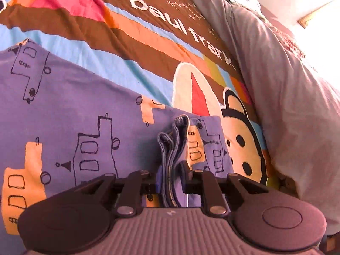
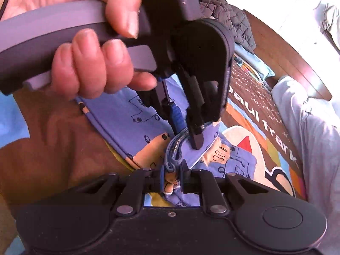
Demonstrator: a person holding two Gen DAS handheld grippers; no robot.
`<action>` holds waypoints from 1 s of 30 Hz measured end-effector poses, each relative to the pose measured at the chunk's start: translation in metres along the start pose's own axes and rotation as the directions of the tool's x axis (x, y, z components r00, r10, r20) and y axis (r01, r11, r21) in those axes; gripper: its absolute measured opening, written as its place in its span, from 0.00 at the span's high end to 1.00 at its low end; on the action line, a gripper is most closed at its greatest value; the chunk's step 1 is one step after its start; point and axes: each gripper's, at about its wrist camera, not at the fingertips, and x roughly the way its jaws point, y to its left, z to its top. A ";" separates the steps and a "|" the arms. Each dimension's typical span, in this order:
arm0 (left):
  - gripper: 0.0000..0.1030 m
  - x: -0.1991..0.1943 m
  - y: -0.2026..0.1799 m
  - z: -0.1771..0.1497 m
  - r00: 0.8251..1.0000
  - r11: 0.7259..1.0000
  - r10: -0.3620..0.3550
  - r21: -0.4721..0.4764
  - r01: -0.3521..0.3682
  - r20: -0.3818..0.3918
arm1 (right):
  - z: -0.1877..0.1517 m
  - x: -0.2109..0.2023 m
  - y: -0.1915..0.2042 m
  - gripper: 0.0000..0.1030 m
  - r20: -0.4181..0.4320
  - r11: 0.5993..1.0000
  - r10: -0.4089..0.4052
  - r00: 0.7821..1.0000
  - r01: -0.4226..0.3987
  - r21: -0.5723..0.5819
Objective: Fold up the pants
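The pants [image 1: 70, 110] — purple, printed with outlined buildings and orange blocks — lay on the bed's patterned cover [image 1: 148, 27], partly lifted. The left tool [image 1: 170, 180] was clamped on a bunched, ribbed edge of the pants. The right tool [image 2: 172, 178] was likewise closed on a gathered fold of the same pants, just beside the left tool [image 2: 191, 127], which a hand [image 2: 93, 63] held by its grey handle. A grey quilt [image 1: 286, 97] lay along the cover's far edge.
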 end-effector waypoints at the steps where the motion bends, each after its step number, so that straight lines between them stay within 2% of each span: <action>1: 0.85 0.000 0.000 0.000 1.000 1.000 0.003 -0.001 -0.003 0.004 | 0.000 -0.001 0.002 0.86 0.002 1.000 -0.004 1.000 0.004 -0.005; 5: 0.90 -0.003 -0.001 -0.002 1.000 1.000 0.009 0.015 -0.009 0.028 | 0.000 -0.008 0.010 0.86 0.008 1.000 -0.023 1.000 0.023 -0.012; 8: 0.90 -0.009 -0.005 -0.003 0.999 0.998 0.009 0.065 -0.012 0.052 | 0.005 -0.014 0.014 0.87 0.016 0.999 -0.042 0.999 0.042 -0.025; 12: 0.90 -0.029 -0.005 0.000 0.997 0.992 0.008 0.125 -0.017 0.076 | 0.018 -0.026 0.017 0.88 0.028 0.999 -0.038 0.999 0.037 0.027; 17: 0.90 -0.063 0.019 0.008 0.996 0.992 0.021 0.122 -0.031 0.085 | 0.048 -0.035 0.030 0.88 0.050 0.997 0.026 0.998 -0.029 0.067; 23: 0.90 -0.099 0.061 0.014 0.989 0.988 0.090 0.115 -0.104 0.119 | 0.088 -0.035 0.063 0.88 0.086 0.991 0.129 0.988 -0.132 0.030; 27: 0.90 -0.103 0.084 0.017 0.985 0.983 0.131 0.114 -0.144 0.111 | 0.105 -0.025 0.087 0.87 0.078 0.986 0.167 0.983 -0.168 0.006; 30: 0.88 -0.101 0.101 0.016 0.987 0.988 0.124 0.077 -0.132 0.106 | 0.109 -0.015 0.099 0.86 0.061 0.980 0.195 0.979 -0.196 0.016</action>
